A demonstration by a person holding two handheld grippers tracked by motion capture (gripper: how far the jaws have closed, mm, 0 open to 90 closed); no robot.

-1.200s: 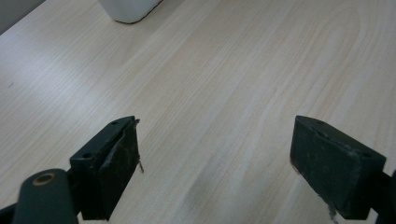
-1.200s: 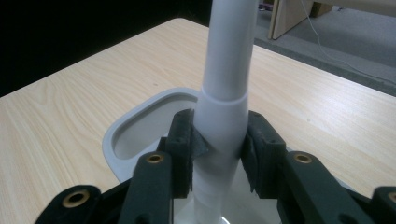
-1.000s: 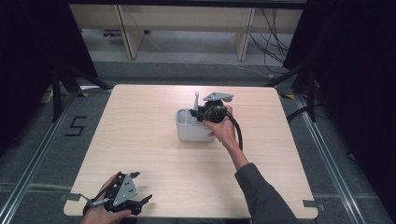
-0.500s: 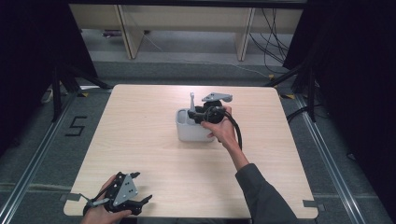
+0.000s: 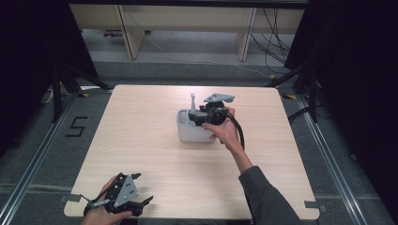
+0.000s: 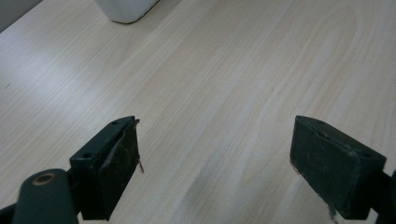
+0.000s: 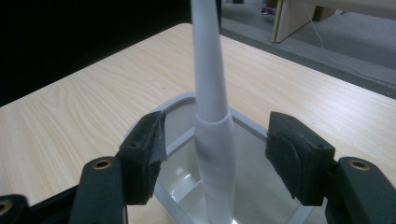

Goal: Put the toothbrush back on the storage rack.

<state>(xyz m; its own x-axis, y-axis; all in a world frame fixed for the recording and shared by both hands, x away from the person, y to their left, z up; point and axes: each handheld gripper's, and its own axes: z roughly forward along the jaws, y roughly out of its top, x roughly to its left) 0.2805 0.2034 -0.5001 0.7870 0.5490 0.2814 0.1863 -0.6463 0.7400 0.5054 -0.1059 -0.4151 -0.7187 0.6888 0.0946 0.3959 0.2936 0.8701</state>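
A white divided container (image 5: 193,132) stands near the middle of the wooden table. A pale grey utensil handle (image 5: 193,102) rises out of it. My right gripper (image 5: 194,117) is held at the container's right side. In the right gripper view its jaws have just been opening and now stand open on either side of the handle (image 7: 212,116), with the pads clear of it. The handle's lower end sits inside the container (image 7: 180,109). My left gripper (image 5: 143,188) rests open near the table's front left edge, and its jaws (image 6: 215,158) are wide apart over bare wood.
The table (image 5: 141,122) is light wood, with a dark floor and metal rails around it. Wooden shelf legs and cables stand beyond the far edge. A corner of the white container (image 6: 123,9) shows at the top of the left gripper view.
The utensil's top has shifted slightly to the left in the container. Both hands have kept their places.
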